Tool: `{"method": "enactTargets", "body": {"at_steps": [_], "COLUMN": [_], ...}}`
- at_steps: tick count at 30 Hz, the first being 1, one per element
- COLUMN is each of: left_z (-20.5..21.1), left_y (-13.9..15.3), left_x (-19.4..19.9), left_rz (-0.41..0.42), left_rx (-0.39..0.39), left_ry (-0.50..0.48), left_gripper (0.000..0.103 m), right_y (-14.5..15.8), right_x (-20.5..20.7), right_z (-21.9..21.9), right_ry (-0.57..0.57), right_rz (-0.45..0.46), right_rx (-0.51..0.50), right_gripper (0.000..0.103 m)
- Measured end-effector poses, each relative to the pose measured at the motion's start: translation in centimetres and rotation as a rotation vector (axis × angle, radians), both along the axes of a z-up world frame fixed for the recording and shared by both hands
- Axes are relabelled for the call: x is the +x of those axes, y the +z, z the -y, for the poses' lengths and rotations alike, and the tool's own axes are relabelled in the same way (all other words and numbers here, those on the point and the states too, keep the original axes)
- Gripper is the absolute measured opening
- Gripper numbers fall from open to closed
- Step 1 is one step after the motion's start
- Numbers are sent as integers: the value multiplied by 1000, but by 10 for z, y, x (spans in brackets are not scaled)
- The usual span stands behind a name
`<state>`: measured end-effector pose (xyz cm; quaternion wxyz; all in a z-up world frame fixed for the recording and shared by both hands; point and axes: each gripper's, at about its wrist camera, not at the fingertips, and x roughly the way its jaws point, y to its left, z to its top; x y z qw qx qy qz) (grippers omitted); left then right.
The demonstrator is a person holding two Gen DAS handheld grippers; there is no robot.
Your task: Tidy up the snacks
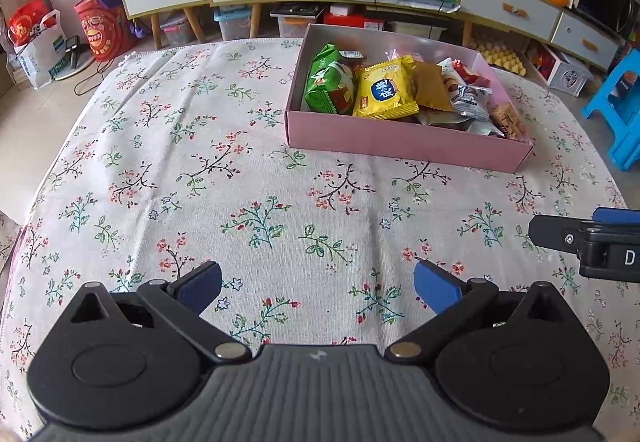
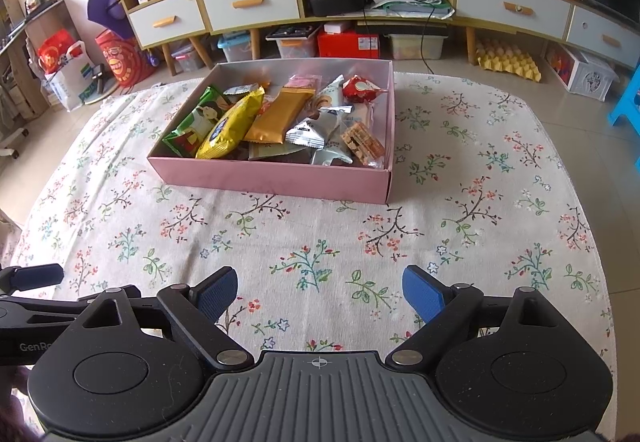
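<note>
- Floral cloth (image 2: 320,234), woven and soft, covers the table.
- One pink cardboard box (image 2: 276,178) sits far across it, well apart from my grippers.
- Inside: one green pack (image 2: 196,124), one yellow pack (image 2: 232,126), one gold bar (image 2: 280,114), plus crinkly foil ones.
- My left gripper (image 1: 318,288) and right gripper (image 2: 320,292): blue pads spread wide, holding nothing.

A shallow pink cardboard box (image 2: 272,176), lidless, is filled with loosely piled snack packets (image 2: 280,118), a green one (image 1: 330,80) beside a yellow one (image 1: 386,88).
</note>
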<state>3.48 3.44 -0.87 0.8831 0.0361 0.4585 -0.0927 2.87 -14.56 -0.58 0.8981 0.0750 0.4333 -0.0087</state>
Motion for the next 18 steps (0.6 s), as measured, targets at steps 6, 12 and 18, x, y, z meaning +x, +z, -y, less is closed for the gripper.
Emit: {"method": "enactTargets", "body": {"at_steps": [6,12,18], "left_z": [1,2,1], "left_y": [0,0,4], "left_x": [-1,-1,-2], "left_rz": [-5,-5,-12], "left_rx": [-4,-5,-26], "left_ry": [-5,-8,-23], "left_gripper": [103,103,103], "right_y": [0,0,3], "right_x": [0,0,-2], "right_z": [0,0,-1], "right_ry": [1,1,0], "right_rz": [-1,-1,5], "right_rx": [-1,-1,0], "right_gripper": [92,92,92]}}
